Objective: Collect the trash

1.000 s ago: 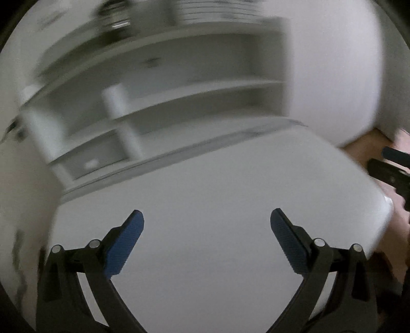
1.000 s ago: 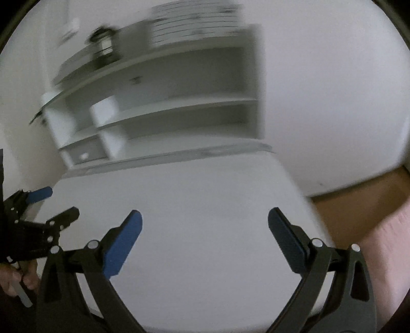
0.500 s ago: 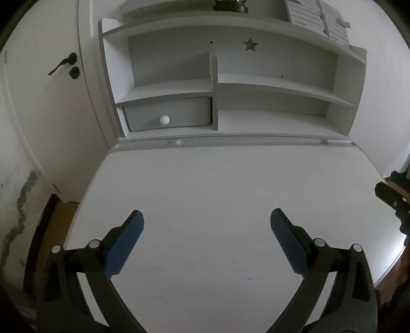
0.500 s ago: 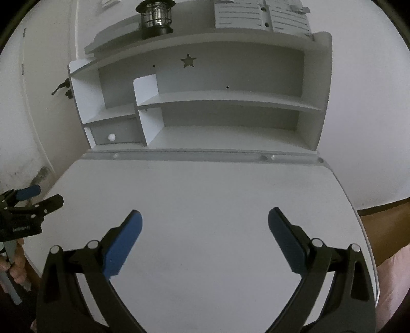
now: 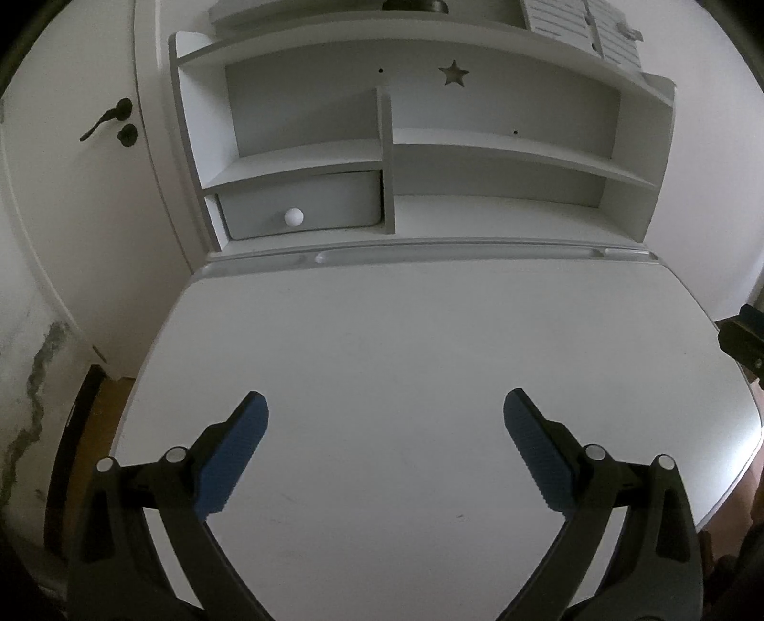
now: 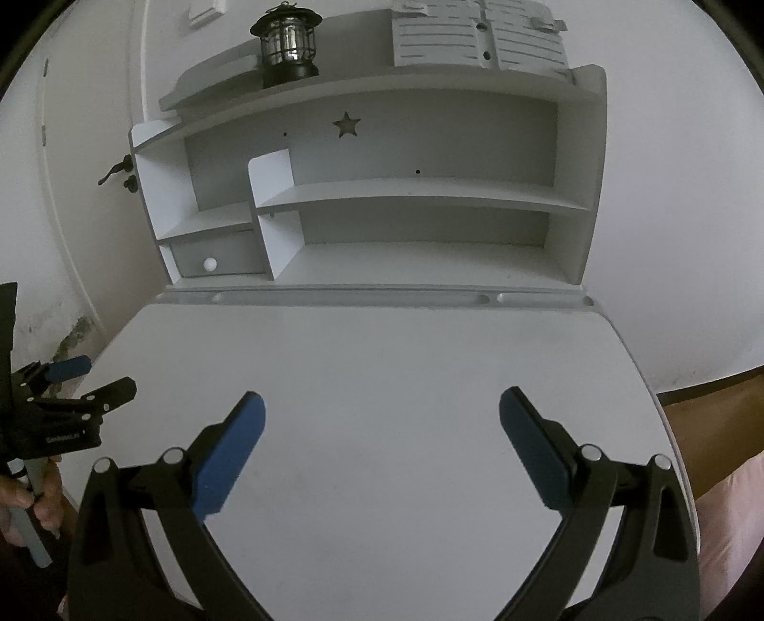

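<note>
No trash shows in either view. My left gripper stands open above the near half of a bare white desk, its blue pads wide apart with nothing between them. My right gripper is open the same way over the desk. In the right wrist view the left gripper appears at the desk's left edge, held by a hand. A black part of the right gripper shows at the right edge of the left wrist view.
A white hutch with shelves, a star cut-out and a small drawer stands at the back of the desk. A black lantern sits on top. A door with a dark handle is at the left. Wooden floor lies to the right.
Both views swung from a tilted, blurred look at the hutch to a level, sharp one facing it. Both grippers stayed open.
</note>
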Demonstrator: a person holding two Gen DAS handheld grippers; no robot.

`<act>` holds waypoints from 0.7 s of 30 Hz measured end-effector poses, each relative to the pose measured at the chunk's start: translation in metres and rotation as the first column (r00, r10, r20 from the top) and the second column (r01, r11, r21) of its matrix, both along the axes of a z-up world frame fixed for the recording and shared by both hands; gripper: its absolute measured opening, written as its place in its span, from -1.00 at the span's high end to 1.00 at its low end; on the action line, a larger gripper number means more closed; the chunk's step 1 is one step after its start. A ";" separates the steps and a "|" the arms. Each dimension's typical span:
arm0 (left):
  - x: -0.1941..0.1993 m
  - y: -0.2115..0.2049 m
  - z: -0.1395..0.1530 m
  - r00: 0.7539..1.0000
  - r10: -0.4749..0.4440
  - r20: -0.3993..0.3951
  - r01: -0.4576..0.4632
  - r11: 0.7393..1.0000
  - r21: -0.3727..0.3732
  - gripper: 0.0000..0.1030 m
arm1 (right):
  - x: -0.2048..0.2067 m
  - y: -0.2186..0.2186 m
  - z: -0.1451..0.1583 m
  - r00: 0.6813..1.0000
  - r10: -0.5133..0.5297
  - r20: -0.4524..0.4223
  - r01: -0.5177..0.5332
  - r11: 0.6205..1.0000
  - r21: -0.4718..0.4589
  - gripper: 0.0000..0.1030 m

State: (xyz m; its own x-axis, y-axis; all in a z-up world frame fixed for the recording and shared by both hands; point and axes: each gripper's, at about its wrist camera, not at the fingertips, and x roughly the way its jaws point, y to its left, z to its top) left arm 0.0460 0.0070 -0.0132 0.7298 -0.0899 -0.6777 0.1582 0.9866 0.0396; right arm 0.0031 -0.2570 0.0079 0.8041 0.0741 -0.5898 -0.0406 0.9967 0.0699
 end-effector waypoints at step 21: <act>0.002 0.003 -0.004 1.000 0.002 -0.003 -0.002 1.000 0.006 -0.87 | -0.001 -0.003 -0.005 1.000 0.002 -0.016 -0.002 1.000 0.000 -0.85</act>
